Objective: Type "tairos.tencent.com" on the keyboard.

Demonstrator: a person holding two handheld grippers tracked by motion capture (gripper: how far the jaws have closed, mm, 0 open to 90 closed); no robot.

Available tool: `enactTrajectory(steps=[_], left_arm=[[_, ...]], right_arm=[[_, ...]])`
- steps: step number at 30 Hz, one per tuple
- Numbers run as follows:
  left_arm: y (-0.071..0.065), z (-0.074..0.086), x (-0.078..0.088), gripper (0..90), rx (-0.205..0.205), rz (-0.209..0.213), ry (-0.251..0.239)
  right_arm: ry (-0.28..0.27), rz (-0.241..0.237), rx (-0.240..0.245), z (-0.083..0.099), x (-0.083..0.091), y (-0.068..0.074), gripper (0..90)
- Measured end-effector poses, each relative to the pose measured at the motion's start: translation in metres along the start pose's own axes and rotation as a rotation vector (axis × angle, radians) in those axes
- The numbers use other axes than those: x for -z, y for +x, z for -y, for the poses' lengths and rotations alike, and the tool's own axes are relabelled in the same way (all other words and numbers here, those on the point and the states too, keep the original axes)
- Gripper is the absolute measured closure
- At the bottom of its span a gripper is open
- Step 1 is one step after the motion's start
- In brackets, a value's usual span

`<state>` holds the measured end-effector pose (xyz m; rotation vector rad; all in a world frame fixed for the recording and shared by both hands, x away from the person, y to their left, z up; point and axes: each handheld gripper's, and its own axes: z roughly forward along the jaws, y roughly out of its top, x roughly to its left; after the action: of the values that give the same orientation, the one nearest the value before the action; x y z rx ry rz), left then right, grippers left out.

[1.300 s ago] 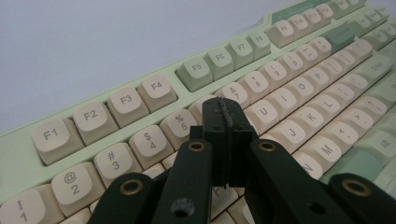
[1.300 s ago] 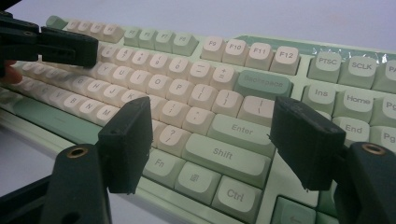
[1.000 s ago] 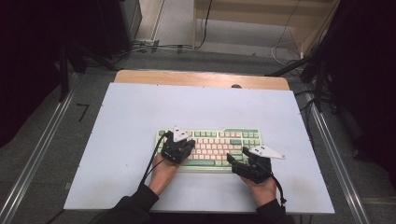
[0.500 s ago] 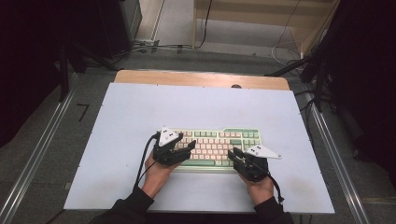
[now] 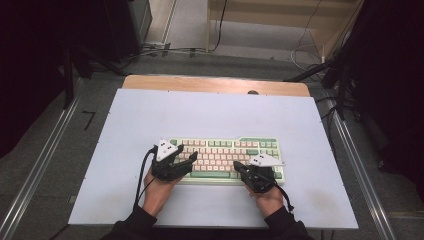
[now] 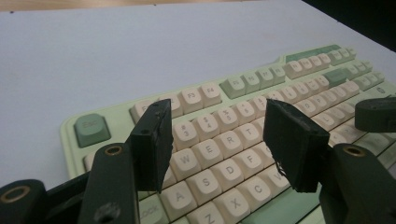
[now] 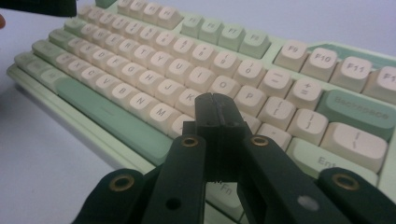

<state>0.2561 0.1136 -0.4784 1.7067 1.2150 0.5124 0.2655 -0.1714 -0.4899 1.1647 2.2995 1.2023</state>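
Left hand-held gripper slid toward keyboard edge, jaws apart, empty; right hand-held gripper jaws just closed, clenched on nothing, hiding keys. One keyboard, two grippers.

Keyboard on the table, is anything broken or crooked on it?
Nothing stands out. The keyboard lies flat and square on the table, and every key that shows sits level in its row. The left tool hangs open over the letter keys; the right tool is shut above the keys near M.
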Motion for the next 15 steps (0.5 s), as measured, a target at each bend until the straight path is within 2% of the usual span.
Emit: enactTrajectory(steps=[5,15], left_arm=[[0.0045,0.0019,0.0045,42.9,0.015,-0.013,-0.006],[0.0041,0.0026,0.0044,42.9,0.008,-0.011,0.001]], right_arm=[[0.017,-0.002,0.012,-0.0004,-0.0044,0.0028,87.7],[0.021,0.003,0.009,0.0008,-0.0056,0.0017,87.6]])
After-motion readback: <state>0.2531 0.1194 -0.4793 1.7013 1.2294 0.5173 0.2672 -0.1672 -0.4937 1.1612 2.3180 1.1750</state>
